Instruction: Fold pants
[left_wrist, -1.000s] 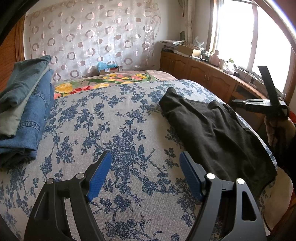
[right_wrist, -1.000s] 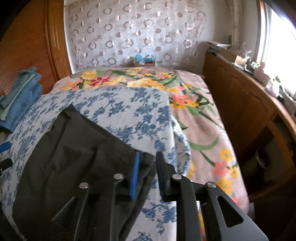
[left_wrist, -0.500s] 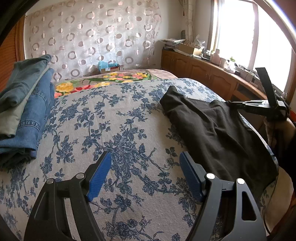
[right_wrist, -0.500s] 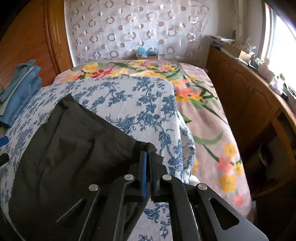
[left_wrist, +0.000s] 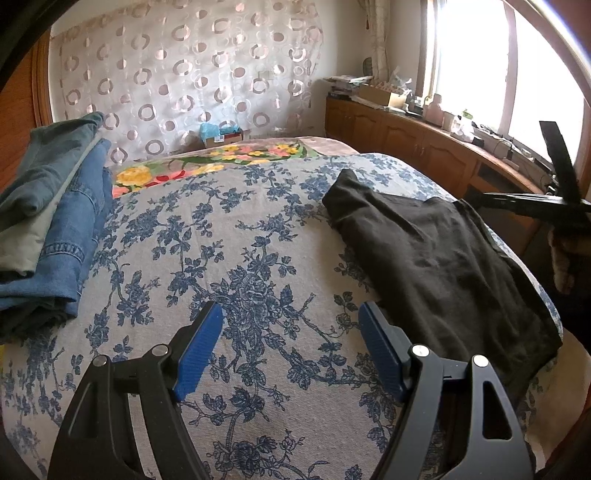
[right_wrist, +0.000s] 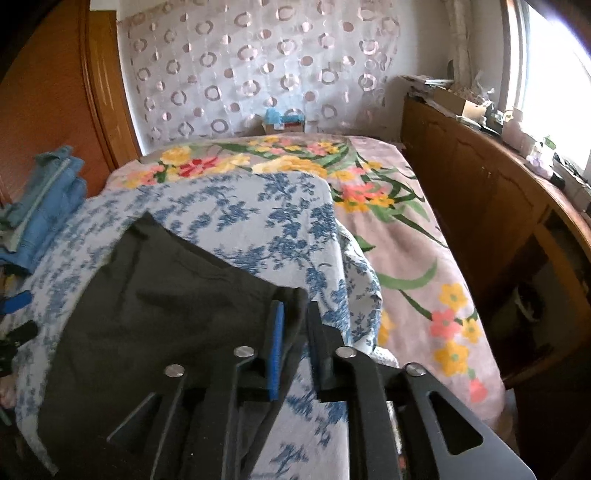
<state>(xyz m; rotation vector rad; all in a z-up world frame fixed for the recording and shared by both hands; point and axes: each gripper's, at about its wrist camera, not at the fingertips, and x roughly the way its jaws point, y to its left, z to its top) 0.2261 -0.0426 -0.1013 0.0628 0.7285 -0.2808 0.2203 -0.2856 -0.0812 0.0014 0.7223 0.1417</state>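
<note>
So the dark pants (left_wrist: 436, 258) are lying flat on the blue-flowered bedspread (left_wrist: 229, 266), pushed over toward the side of the bed nearest the wooden cabinets (left_wrist: 406, 136), which makes sense since that's the side the right gripper (right_wrist: 295, 325) works from. That gripper is sitting right at the near corner of the pants, and its jaws have just been opening a bit: there's a visible gap now, with the corner of the fabric between them but the pads not actually squeezing it, so I'd call it let go, not a grip. My guess is it's either re-biting for a better hold on that corner or done with this bit of the fold, can't say which. The left gripper (left_wrist: 290, 343) is spread wide and empty, hovering over bare bedspread just beside the pants' near edge, probably parked there so it's ready to pin or grab the other side. Over on the far left there's a stack of folded jeans (left_wrist: 55, 229), which looks like the pile for finished ones, so the dark pair likely ends up there.
</note>
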